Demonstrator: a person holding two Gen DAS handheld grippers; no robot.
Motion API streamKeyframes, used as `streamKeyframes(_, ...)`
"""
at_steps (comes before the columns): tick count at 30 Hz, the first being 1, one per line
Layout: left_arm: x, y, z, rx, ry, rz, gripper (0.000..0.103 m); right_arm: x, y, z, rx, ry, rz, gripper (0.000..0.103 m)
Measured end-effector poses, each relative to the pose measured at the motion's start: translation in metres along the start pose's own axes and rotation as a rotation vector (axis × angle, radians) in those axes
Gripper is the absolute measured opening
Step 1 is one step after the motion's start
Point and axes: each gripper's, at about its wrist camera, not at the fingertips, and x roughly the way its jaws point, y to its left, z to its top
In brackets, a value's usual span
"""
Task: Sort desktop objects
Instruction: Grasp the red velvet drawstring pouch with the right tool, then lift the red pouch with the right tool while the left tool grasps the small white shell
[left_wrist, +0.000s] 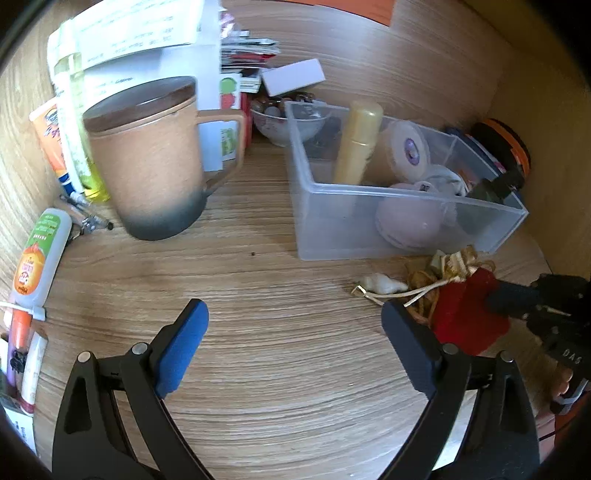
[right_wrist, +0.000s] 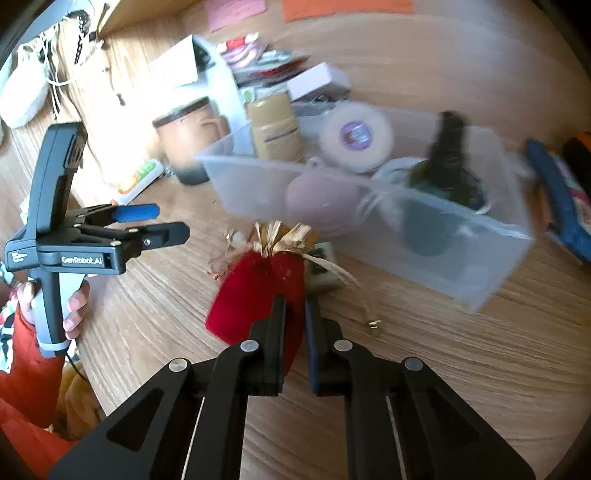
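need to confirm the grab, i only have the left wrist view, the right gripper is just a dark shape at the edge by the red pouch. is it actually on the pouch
Observer: Yes. The right gripper is shut on the red pouch, pinching its lower part.
Operator: is the pouch still on the desk
Observer: It looks so; it lies on the wooden desk just in front of the clear bin.
Operator: and my left gripper
Observer: The left gripper is open, empty, off to the pouch's side.
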Motion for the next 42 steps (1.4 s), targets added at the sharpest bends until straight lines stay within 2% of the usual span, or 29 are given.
streamKeyframes(8, 0.01, -0.028, 0.007, 0.051, 0.025, -0.011, 0.096, -0.041, -0.021, -0.012, 0.032, -0.067, -0.039, 0.008)
streamKeyframes(13, 0.008, -0.03, 0.008, 0.041, 0.011, 0.011, 0.096, -0.041, -0.025, -0.016, 0.042, -0.009, 0.003, 0.009)
streamKeyframes(16, 0.006, -0.027, 0.005, 0.038, 0.012, 0.015, 0.096, -0.028, -0.016, -0.014, 0.026, 0.032, 0.037, 0.02)
streamKeyframes(18, 0.002, -0.024, 0.001, 0.035, 0.006, 0.017, 0.096, -0.018, -0.011, -0.011, 0.017, 0.053, 0.05, 0.044)
streamKeyframes(19, 0.0, -0.023, -0.001, 0.034, 0.004, 0.017, 0.096, -0.015, -0.01, -0.01, 0.014, 0.055, 0.053, 0.048)
streamKeyframes(20, -0.001, -0.021, -0.002, 0.032, 0.002, 0.017, 0.096, -0.012, -0.008, -0.008, 0.013, 0.052, 0.053, 0.051)
streamKeyframes(25, -0.009, -0.01, -0.005, 0.018, -0.012, 0.014, 0.096, 0.009, -0.002, 0.002, 0.011, 0.078, 0.074, 0.051)
streamKeyframes(26, -0.01, -0.008, -0.006, 0.013, -0.015, 0.01, 0.096, 0.013, -0.001, 0.003, 0.013, 0.085, 0.08, 0.051)
streamKeyframes(28, -0.012, -0.004, -0.006, 0.006, -0.02, 0.001, 0.096, 0.02, 0.0, 0.005, 0.017, 0.09, 0.088, 0.04)
streamKeyframes(29, -0.012, -0.003, -0.006, 0.004, -0.021, -0.001, 0.096, 0.023, 0.0, 0.006, 0.02, 0.092, 0.091, 0.021)
streamKeyframes(30, -0.012, -0.002, -0.006, 0.003, -0.021, -0.003, 0.096, 0.026, 0.0, 0.006, 0.024, 0.098, 0.102, 0.008)
streamKeyframes(32, -0.012, -0.003, -0.007, 0.004, -0.02, -0.003, 0.096, 0.024, -0.001, 0.006, 0.039, 0.077, 0.108, 0.007)
streamKeyframes(34, -0.011, -0.005, -0.006, 0.013, -0.017, -0.003, 0.096, 0.015, 0.004, 0.004, 0.014, 0.041, 0.076, 0.007)
streamKeyframes(37, -0.007, -0.012, -0.005, 0.034, -0.005, -0.01, 0.096, -0.008, 0.007, 0.003, 0.001, -0.026, 0.048, 0.006)
streamKeyframes(42, -0.002, -0.03, -0.004, 0.08, 0.005, -0.015, 0.096, -0.046, -0.005, 0.003, 0.048, -0.114, 0.038, 0.006)
